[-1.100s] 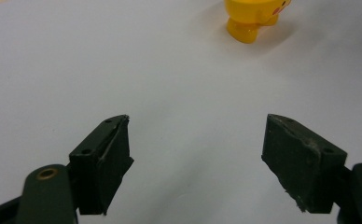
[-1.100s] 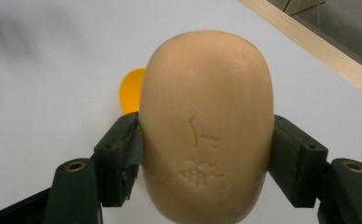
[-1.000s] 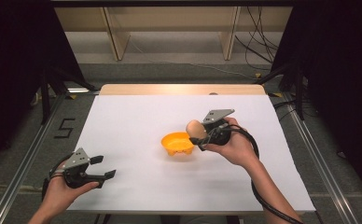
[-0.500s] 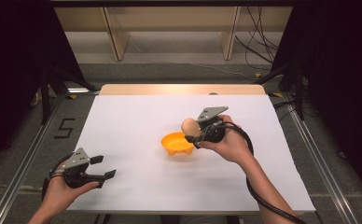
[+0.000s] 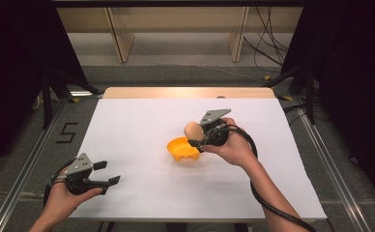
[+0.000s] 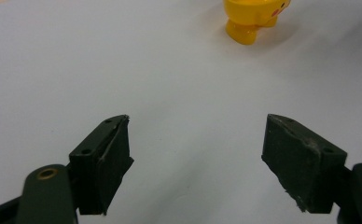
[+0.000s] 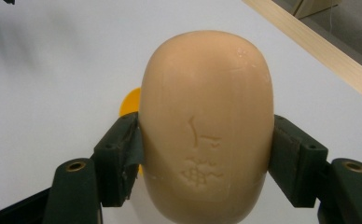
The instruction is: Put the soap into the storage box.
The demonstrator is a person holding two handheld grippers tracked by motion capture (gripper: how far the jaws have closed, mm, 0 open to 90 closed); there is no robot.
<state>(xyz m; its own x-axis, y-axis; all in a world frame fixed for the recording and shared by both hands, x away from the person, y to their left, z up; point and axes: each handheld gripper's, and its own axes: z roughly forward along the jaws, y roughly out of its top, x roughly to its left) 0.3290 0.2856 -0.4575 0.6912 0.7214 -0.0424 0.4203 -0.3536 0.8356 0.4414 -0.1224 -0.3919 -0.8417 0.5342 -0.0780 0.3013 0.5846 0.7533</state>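
Observation:
A tan egg-shaped object (image 7: 207, 121) sits clamped between the jaws of my right gripper (image 5: 195, 137), which is shut on it. In the high view the egg (image 5: 191, 129) hangs just above the far right rim of an orange-yellow cup (image 5: 181, 148) standing at the middle of the white table (image 5: 142, 121). A sliver of the cup (image 7: 128, 105) peeks out behind the egg in the right gripper view. My left gripper (image 5: 106, 175) rests open near the table's front left corner, nothing between its jaws. The cup (image 6: 254, 16) shows far ahead of it.
A pale wooden strip (image 5: 185, 92) runs along the table's far edge. A black cable (image 5: 253, 191) trails from the right gripper along the forearm. Metal rails (image 5: 26, 159) flank the table on both sides.
The right gripper has carried the egg leftward and toward the cup, from beside it to just above its rim. The left gripper has stayed put.

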